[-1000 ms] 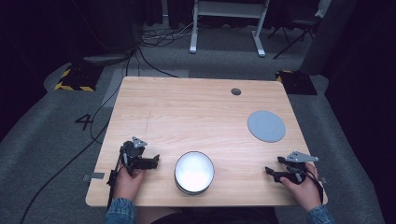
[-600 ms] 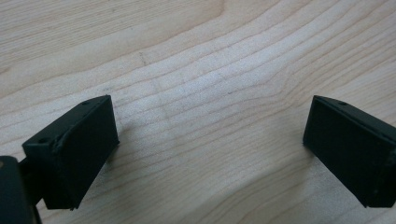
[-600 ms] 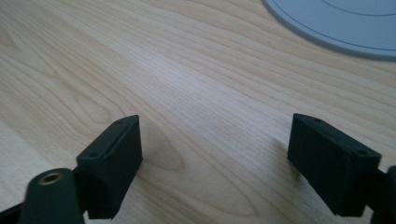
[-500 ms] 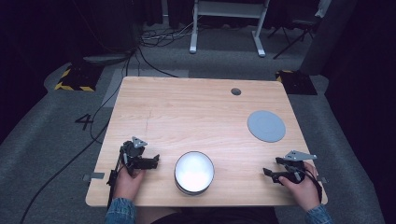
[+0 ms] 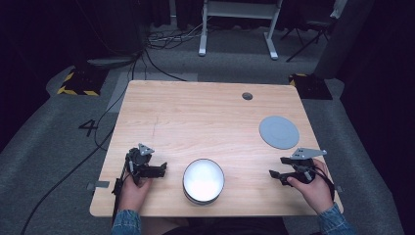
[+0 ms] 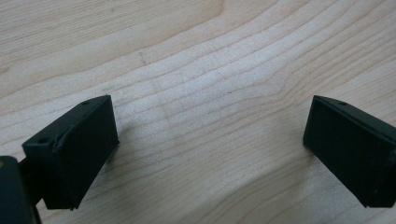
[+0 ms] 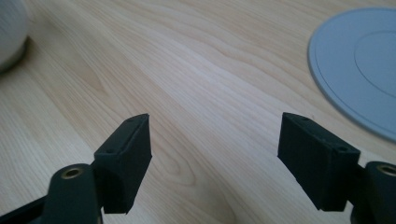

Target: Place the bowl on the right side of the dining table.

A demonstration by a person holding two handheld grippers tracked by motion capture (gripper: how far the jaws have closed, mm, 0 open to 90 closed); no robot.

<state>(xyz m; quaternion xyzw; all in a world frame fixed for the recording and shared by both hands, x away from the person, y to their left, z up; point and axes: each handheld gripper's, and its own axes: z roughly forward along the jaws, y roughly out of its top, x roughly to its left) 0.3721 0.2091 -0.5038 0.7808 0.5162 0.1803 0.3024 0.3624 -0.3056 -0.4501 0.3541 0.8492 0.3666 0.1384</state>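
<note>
A white bowl (image 5: 203,180) stands near the table's front edge, between my two grippers. To its left, my left gripper (image 5: 159,169) rests low over the wood and points toward the bowl. Its jaws (image 6: 210,140) stand wide apart over bare wood. On the bowl's right, my right gripper (image 5: 276,169) is lifted a little off the table and points left. It is open (image 7: 215,149) with nothing between its jaws, which have just been closing slightly. In the right gripper view the bowl (image 7: 9,32) shows at the top left corner.
A flat grey round plate (image 5: 279,132) lies at the right of the wooden table (image 5: 195,122), just beyond the right gripper, and shows as the grey plate (image 7: 359,70) in the right gripper view. A small dark hole (image 5: 247,96) sits near the far edge.
The right hand has lifted its gripper and shifted it slightly left toward the bowl. The left gripper and the bowl have stayed where they were.
</note>
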